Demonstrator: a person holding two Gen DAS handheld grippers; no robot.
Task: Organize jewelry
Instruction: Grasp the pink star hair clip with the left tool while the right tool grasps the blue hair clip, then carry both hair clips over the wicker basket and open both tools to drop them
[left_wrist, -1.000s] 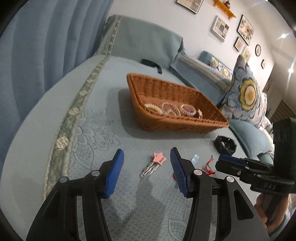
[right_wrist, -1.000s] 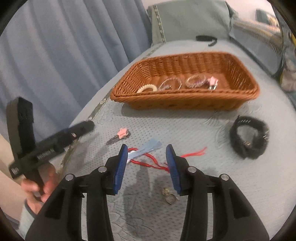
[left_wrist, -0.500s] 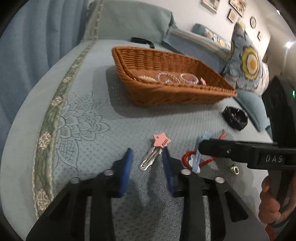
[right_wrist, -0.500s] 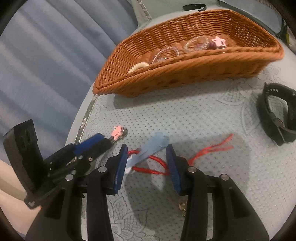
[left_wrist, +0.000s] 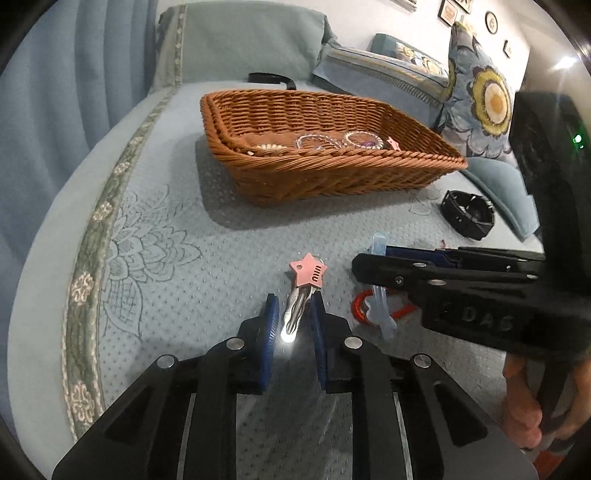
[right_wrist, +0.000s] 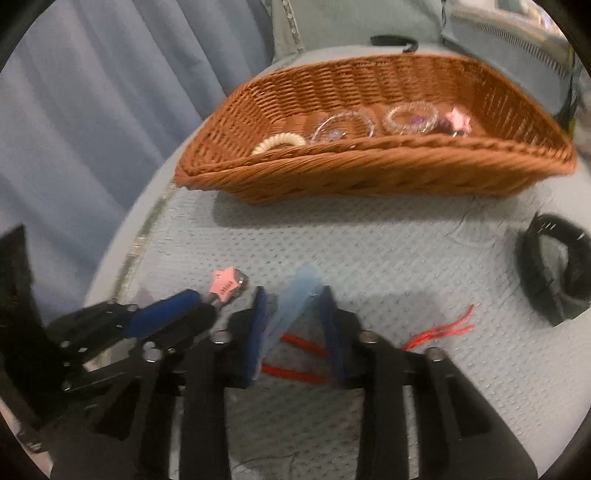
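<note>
A pink star hair clip (left_wrist: 301, 291) lies on the blue bedspread. My left gripper (left_wrist: 293, 314) has its blue pads close on either side of the clip's metal shank, nearly closed on it. In the right wrist view the clip's star (right_wrist: 225, 288) shows at the left gripper's tip. My right gripper (right_wrist: 295, 325) straddles a light blue clip (right_wrist: 295, 306) and a red cord (right_wrist: 303, 350), its pads near them with a gap. A wicker basket (left_wrist: 332, 173) behind holds several bracelets and another pink star clip (right_wrist: 458, 120).
A black watch strap (right_wrist: 554, 269) lies right of the red cord, also seen in the left wrist view (left_wrist: 469, 214). A black item (left_wrist: 271, 78) lies behind the basket. Pillows (left_wrist: 480, 96) stand at the back right. Blue curtain (right_wrist: 92, 110) hangs to the left.
Both grippers have come down and forward. The left jaws narrowed around the pink star clip. The right jaws narrowed around the light blue clip and red cord.
</note>
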